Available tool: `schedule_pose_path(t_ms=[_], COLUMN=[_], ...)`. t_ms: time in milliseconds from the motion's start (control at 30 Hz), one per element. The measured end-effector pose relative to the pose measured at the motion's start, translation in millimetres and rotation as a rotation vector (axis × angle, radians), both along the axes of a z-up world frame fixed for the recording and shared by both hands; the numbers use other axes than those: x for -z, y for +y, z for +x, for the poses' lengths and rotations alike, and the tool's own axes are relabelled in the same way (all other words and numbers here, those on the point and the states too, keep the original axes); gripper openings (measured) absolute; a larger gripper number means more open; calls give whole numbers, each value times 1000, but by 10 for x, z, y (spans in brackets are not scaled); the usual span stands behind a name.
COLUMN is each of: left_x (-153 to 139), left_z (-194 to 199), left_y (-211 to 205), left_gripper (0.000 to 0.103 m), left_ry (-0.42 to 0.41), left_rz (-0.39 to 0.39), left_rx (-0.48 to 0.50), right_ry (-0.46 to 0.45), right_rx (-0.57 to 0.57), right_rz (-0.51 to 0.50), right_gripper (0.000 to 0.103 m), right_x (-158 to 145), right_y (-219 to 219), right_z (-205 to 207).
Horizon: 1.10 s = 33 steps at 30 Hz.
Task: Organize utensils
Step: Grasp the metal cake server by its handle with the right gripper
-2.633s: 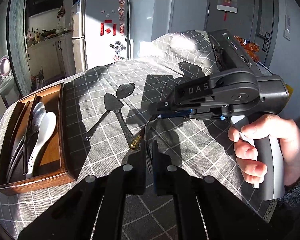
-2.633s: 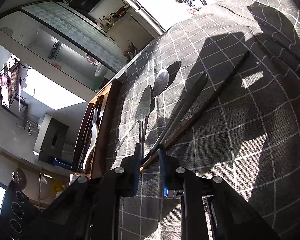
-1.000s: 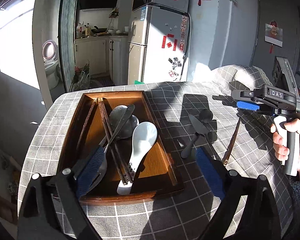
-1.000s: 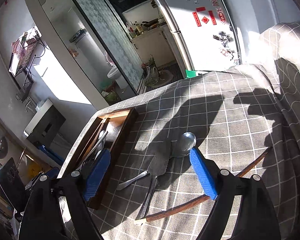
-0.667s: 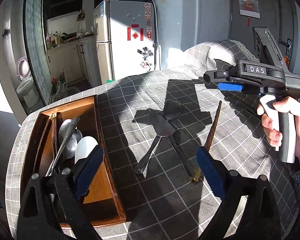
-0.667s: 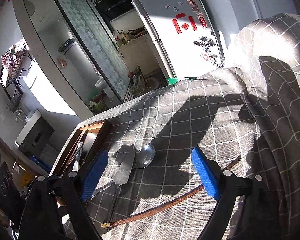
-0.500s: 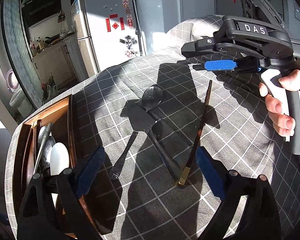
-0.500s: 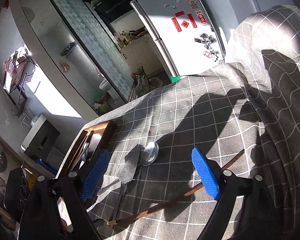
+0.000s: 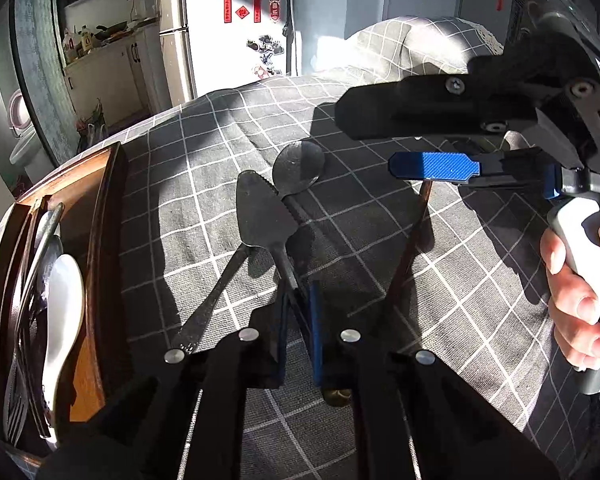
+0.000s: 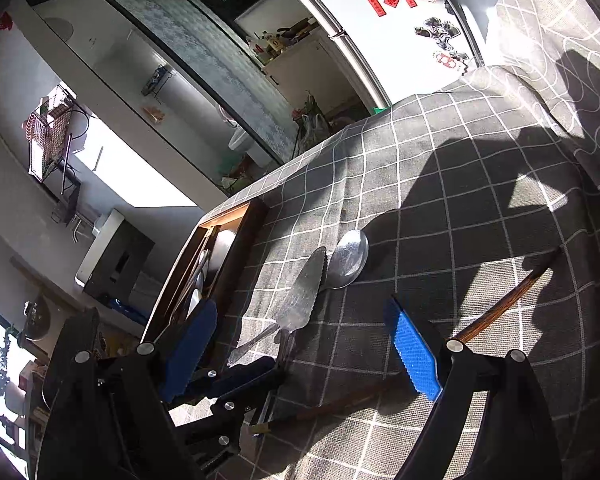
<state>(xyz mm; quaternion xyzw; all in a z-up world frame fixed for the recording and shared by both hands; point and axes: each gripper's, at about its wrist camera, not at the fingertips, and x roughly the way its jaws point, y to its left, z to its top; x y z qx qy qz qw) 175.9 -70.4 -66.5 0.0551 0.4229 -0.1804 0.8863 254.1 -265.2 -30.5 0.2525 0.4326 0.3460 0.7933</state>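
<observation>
Steel spoon (image 9: 298, 168) handle lay between the closing left gripper (image 9: 299, 312) pads; the right gripper (image 10: 304, 344) hovered released above the tablecloth (image 10: 440, 184).

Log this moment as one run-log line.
left gripper: closing on metal spoon handle | right gripper: open, empty | cake server, chopstick: on cloth | tray: partly filled

Harsh sunlight, hard shadows, fisheye warp

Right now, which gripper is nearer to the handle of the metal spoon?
Left. The left gripper is closing with the metal spoon handle between its jaws. The right gripper hangs open above the cloth, off the spoon.
</observation>
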Motion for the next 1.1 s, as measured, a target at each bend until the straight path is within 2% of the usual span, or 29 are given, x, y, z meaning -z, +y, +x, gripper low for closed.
schedule_pose_path(t_ms=[67,133,267,367,533,633,733,800,1000,1100], left_x=[10,14,-11,-11,-37,-26,-37,-44,-66,-102], left_z=[31,30,-1,-14,-30,-21,-42,-54,-72,-103], left_y=[123,194,170,177,180,227,213,204,167,114], left_gripper=[10,9,8,8,8,8,8,9,10,14], left_ry=[34,44,18,29,29,45,41,38,29,0], left_rz=[-82,-111,-77,-87,-99,-129,-123,-118,-107,-90], left_rx=[-14,-20,-45,-41,-43,-49,-47,-46,-42,-26], right_ry=[82,106,134,149,162,189,224,234,215,196], right_rx=[-38,-58,-40,-19,-7,15,46,48,48,44], right_rz=[21,-29,-73,-86,-129,-93,-29,-12,-17,-7], right_gripper=[79,75,57,50,50,50,35,21,3,2], right_x=[103,145,191,216,189,211,293,347,381,349], right_y=[110,237,376,427,529,533,489,485,509,495], right_z=[68,104,151,205,266,317,348,348,334,308])
